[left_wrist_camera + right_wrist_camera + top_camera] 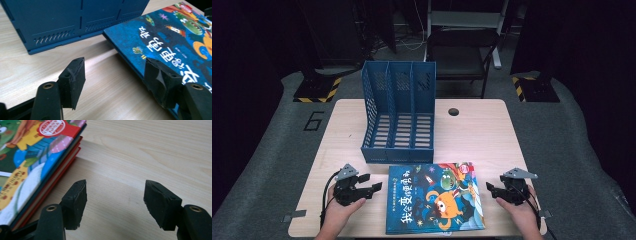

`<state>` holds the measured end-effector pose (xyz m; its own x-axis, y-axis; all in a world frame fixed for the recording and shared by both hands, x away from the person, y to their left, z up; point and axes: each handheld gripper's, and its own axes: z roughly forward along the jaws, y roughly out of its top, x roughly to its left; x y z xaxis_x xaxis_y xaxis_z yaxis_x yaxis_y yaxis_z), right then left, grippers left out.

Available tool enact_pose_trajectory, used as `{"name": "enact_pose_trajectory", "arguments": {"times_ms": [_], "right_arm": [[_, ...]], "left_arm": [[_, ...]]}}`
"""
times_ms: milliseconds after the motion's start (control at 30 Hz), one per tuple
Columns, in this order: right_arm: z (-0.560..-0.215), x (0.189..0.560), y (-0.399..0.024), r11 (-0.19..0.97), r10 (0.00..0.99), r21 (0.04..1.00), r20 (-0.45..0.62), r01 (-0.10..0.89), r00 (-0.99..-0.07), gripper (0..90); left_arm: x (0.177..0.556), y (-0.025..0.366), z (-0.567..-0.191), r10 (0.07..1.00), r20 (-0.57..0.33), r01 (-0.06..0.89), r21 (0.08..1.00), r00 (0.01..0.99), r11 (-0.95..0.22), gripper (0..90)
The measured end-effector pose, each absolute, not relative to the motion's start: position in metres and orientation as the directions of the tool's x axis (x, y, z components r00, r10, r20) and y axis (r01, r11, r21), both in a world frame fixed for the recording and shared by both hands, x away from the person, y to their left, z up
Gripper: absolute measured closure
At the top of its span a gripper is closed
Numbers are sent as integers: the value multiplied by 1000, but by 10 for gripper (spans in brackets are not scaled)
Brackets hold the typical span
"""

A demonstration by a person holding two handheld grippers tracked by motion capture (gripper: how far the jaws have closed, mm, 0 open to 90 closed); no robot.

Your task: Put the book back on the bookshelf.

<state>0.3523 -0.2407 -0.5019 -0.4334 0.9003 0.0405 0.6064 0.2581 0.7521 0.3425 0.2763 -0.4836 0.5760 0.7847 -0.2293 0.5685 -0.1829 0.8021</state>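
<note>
A stack of picture books (pixel 434 197) lies flat at the front middle of the wooden table (pixel 482 135), a blue cartoon cover on top. Just behind it stands a blue three-slot file rack (pixel 398 115), its slots empty. My left gripper (pixel 371 182) hovers left of the books, open, with nothing between its jaws. In the left gripper view (pixel 115 75) the top book's edge (pixel 170 42) runs by the right jaw and the rack's base (pixel 75 20) is ahead. My right gripper (pixel 495 183) is open to the right of the stack; the right gripper view (pixel 115 195) has the book spines (pixel 32 157) at left.
A dark cable hole (pixel 454 111) sits in the table's back middle. A black chair (pixel 462 50) stands beyond the far edge. Bare wood lies right of the rack and on both sides of the books. The floor around is grey.
</note>
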Motion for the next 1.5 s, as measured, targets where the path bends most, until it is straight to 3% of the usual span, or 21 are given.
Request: {"name": "enact_pose_trajectory", "arguments": {"times_ms": [500,900,1500], "right_arm": [[-484,336,-217,356,856,750,-24,557,-516,382],[-463,314,-190,381,794,772,10,510,-608,380],[-484,299,-180,418,741,757,35,502,-671,323]], "left_arm": [[321,262,-475,743,-208,541,807,636,-237,338],[305,241,-484,727,-189,563,765,660,-312,299],[310,228,-495,698,-221,585,738,681,-337,282]]}}
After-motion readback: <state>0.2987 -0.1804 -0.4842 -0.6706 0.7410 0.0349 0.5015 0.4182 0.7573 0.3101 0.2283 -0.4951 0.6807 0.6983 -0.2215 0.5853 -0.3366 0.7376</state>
